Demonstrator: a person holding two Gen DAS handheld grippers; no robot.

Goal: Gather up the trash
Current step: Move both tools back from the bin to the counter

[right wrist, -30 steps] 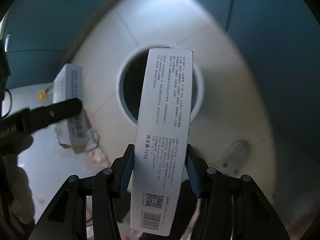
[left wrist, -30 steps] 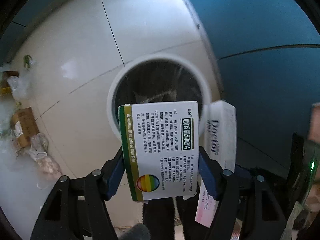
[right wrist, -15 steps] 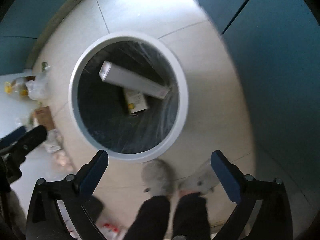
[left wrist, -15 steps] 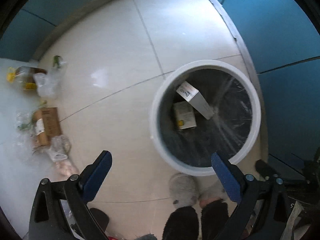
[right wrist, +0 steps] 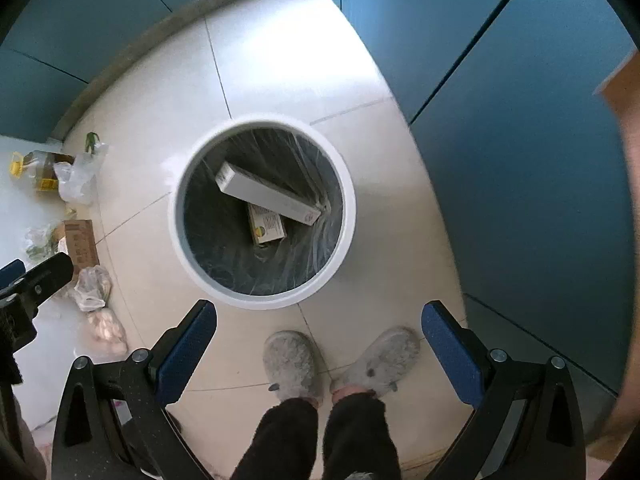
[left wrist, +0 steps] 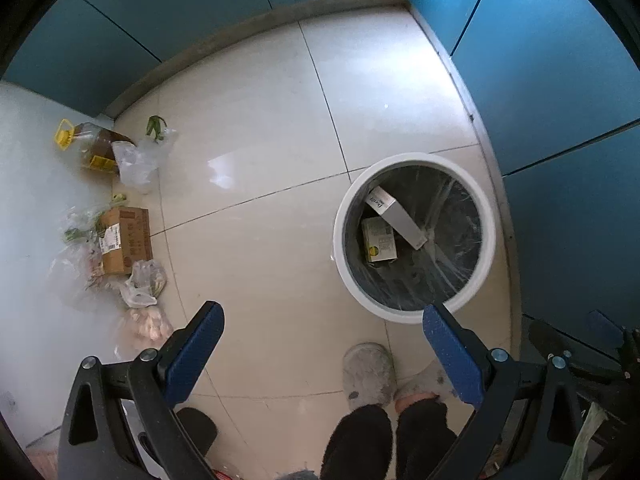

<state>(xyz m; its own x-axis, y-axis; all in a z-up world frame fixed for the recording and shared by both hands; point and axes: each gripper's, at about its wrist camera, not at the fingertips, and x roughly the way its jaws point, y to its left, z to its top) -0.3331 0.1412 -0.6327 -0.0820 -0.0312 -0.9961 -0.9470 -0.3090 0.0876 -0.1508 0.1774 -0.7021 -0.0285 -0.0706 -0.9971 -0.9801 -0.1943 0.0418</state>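
A round white trash bin [left wrist: 490, 240] [right wrist: 348, 216] with a dark liner stands on the tiled floor. Inside it lie a long white box [left wrist: 396, 218] [right wrist: 268, 198] and a smaller box with a green-yellow print [left wrist: 379, 239] [right wrist: 267, 226], partly under the long one. My left gripper [left wrist: 322, 326] hangs high above the floor, left of the bin, open and empty. My right gripper [right wrist: 319, 322] is open and empty too, above the bin's near side. Both point straight down.
A person's feet in grey slippers [right wrist: 294, 362] [left wrist: 368, 372] stand just before the bin. Along the left wall lie an oil bottle [left wrist: 90, 148], plastic bags [left wrist: 138, 160] and a brown carton [left wrist: 126, 240]. Blue cabinet fronts [right wrist: 500, 120] close the right side.
Both grippers let go of their boxes, which dropped into the bin. Both jaws opened wide and the grippers rose, so the bin looks smaller.
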